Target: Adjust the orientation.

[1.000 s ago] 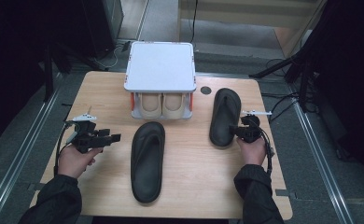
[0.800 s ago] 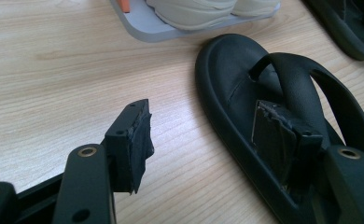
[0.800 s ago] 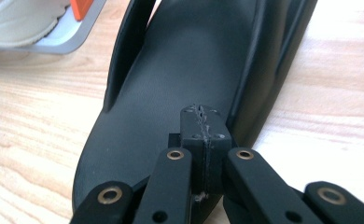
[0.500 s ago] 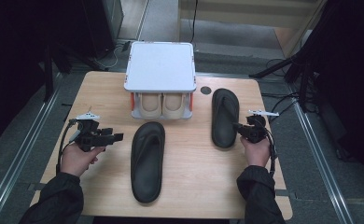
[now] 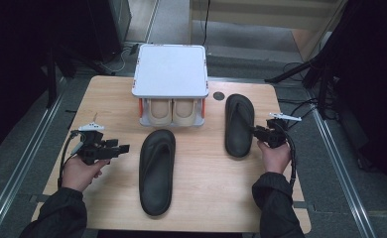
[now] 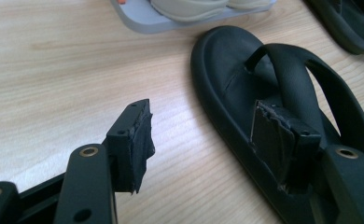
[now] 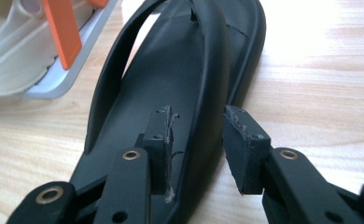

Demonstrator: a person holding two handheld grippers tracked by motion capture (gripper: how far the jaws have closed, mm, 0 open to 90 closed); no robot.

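Wooden table [image 5: 107, 99], shoe rack [image 5: 170, 69] behind flip-flops [image 5: 157, 171]

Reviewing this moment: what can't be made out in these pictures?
- Beige shoes in the grey two-tier rack: heels hidden under its top shelf, high view.
- Near black rubber flip-flop: heel hidden behind the left gripper, left gripper view.
- Far black flip-flop: toe cut off by the top edge, right gripper view.
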